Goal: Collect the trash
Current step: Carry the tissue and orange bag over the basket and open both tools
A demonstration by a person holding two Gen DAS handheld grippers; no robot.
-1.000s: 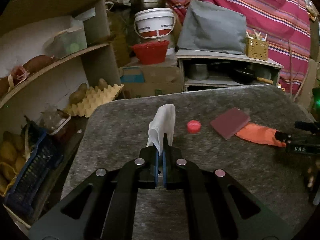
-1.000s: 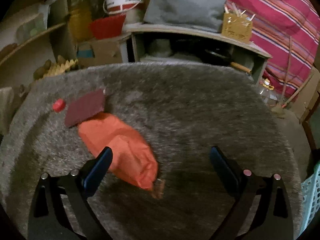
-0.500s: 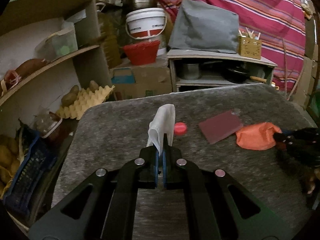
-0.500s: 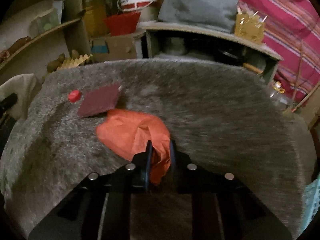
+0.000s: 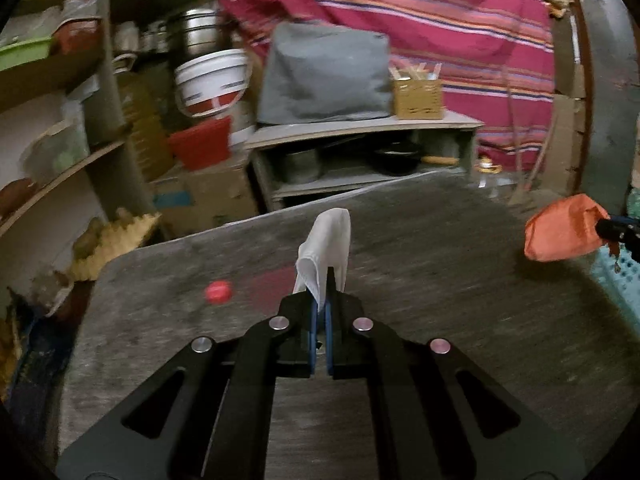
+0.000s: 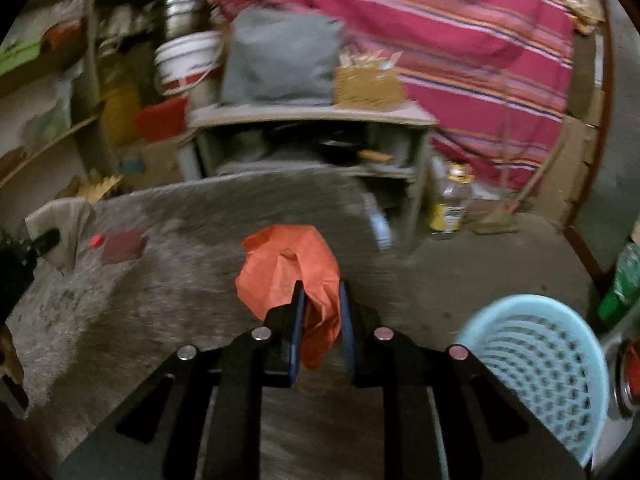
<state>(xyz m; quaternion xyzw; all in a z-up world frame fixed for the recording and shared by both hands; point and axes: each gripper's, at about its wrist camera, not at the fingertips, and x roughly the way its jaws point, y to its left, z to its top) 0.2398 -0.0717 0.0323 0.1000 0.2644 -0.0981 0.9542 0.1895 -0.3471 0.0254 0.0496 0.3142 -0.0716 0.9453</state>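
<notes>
My left gripper (image 5: 320,304) is shut on a white tissue (image 5: 326,246), which stands up from its tips above the grey felt table (image 5: 440,300). My right gripper (image 6: 319,300) is shut on a crumpled orange wrapper (image 6: 288,268), lifted off the table; the same orange wrapper (image 5: 560,232) shows at the right of the left wrist view. A red bottle cap (image 5: 217,291) and a maroon card (image 6: 122,246) lie on the table at the left. A light blue perforated basket (image 6: 540,360) stands lower right in the right wrist view.
Wooden shelves (image 5: 60,160) with clutter run along the left. A low grey cabinet (image 5: 360,148) with a grey cover and a wicker box (image 5: 416,96) stands behind the table. A striped red cloth (image 5: 440,20) hangs at the back. A plastic bottle (image 6: 448,204) sits on the floor.
The right gripper shut on the orange wrapper and lifted it off the table toward the right, over the blue basket. The left gripper, still holding the tissue, swung to the right.
</notes>
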